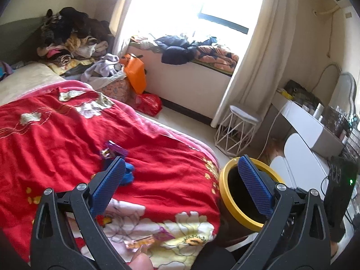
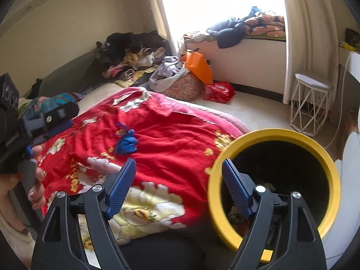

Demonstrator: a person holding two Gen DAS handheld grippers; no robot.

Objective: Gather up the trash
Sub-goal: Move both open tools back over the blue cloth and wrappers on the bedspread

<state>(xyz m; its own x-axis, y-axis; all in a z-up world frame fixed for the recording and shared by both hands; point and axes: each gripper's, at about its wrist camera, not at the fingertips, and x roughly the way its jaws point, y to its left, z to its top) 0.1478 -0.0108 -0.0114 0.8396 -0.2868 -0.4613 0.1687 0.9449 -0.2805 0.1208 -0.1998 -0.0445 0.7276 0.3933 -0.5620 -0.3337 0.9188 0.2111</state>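
A red flowered blanket (image 1: pixel 67 130) covers the bed. On it lie a purple wrapper (image 1: pixel 113 150) and a crumpled blue piece (image 1: pixel 128 175); both show in the right wrist view, the wrapper (image 2: pixel 121 127) and the blue piece (image 2: pixel 127 144). A pink and orange wrapper (image 1: pixel 146 240) lies near the blanket's front edge. A black bin with a yellow rim (image 1: pixel 227 204) stands beside the bed, and in the right wrist view (image 2: pixel 279 135) some trash shows inside. My left gripper (image 1: pixel 181 171) is open and empty above the bed edge. My right gripper (image 2: pixel 178 171) is open and empty, between blanket and bin.
Piles of clothes (image 1: pixel 67 33) lie at the bed's far end. An orange bag (image 1: pixel 135 74) and a red bag (image 1: pixel 149 103) sit on the floor by the window seat. A white wire stool (image 1: pixel 238 132) and a white dressing table (image 1: pixel 310 126) stand at the right.
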